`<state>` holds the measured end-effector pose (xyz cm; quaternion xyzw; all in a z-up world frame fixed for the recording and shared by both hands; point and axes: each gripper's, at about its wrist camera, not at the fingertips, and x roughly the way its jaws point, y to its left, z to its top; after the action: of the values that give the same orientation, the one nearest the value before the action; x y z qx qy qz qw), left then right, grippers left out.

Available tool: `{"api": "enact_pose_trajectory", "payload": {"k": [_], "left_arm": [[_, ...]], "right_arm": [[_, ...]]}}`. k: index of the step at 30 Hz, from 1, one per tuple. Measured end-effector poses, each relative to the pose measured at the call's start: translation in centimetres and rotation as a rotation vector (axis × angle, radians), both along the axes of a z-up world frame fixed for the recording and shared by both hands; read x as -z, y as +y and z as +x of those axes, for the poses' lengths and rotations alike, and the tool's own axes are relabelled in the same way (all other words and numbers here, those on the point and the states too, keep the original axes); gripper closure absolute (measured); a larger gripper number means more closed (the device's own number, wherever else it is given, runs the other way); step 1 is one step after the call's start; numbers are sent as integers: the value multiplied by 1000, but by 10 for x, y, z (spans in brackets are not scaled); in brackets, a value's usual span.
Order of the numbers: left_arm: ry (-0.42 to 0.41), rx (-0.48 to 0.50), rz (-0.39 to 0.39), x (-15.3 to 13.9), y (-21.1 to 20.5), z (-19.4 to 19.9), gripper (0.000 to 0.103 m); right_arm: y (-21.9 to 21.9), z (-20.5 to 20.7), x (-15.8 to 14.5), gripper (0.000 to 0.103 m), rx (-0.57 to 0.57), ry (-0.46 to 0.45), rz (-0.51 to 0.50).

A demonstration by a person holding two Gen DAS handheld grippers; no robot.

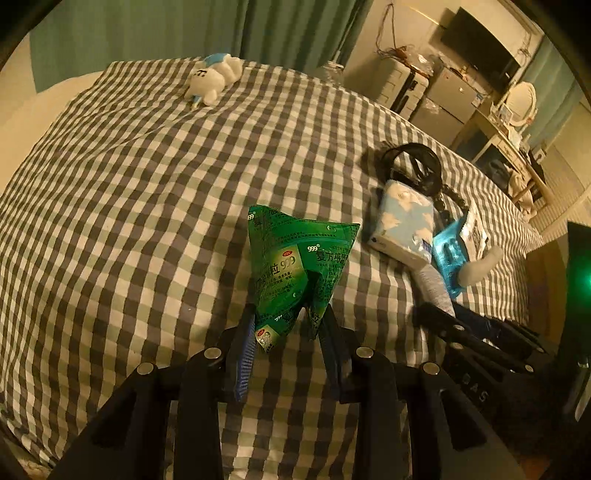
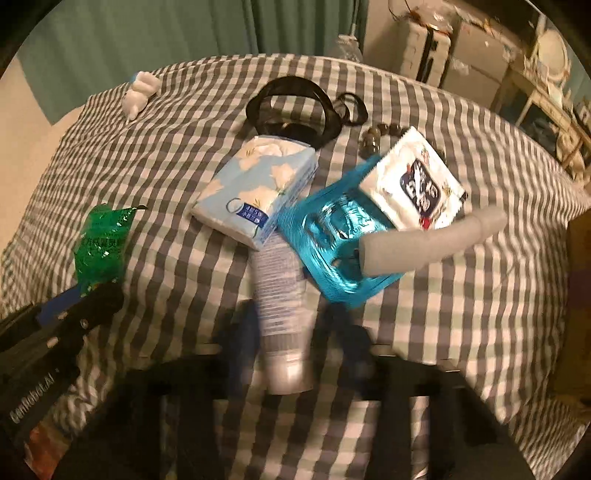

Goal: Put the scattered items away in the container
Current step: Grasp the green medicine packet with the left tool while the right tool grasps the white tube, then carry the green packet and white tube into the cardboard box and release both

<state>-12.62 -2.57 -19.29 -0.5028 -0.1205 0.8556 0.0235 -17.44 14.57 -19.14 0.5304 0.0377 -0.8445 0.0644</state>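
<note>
My left gripper (image 1: 288, 325) is shut on a green medicine sachet (image 1: 295, 266) and holds it above the checked bedspread (image 1: 147, 184). The sachet also shows in the right wrist view (image 2: 101, 240). My right gripper (image 2: 291, 321) is blurred, with its fingers either side of a white tube (image 2: 282, 302) lying on the bed. Whether they press on it I cannot tell. Beside the tube lie a blue tissue pack (image 2: 258, 184), a shiny blue packet (image 2: 332, 236), a white sachet (image 2: 413, 184) and a pale cylinder (image 2: 432, 243). No container shows.
A black strap loop (image 2: 291, 107) and dark beads (image 2: 376, 136) lie beyond the pile. A white plush toy (image 1: 214, 79) sits at the far edge of the bed. Green curtains (image 1: 184, 26) hang behind. Drawers, boxes and a desk (image 1: 498, 136) stand at the right.
</note>
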Motion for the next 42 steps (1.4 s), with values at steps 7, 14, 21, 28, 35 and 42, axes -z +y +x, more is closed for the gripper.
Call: {"api": "enact_pose_trajectory", "payload": {"k": [7,14,21,28,35,42], "left_arm": [[83,2,-17,-31,-1,20,70],[96,3,-45,-73,3,50,70],[183,106,-31,-142,52,77,70],[313,316,64,-223,156,100,70],[306,512,104,-239,290,82,70],[243,616,30,-183,404,60,70]], "right_arm": [[1,14,-29,79,-33,-6,-84],[0,54,-87,79,-57,9,-72],[34,92,-164,79,-14,120,-88],[155,141,-276,79,124,266,-115],[287,168,-294,79,357,346,-131],[378,151,-226,79,558,225,-160]]}}
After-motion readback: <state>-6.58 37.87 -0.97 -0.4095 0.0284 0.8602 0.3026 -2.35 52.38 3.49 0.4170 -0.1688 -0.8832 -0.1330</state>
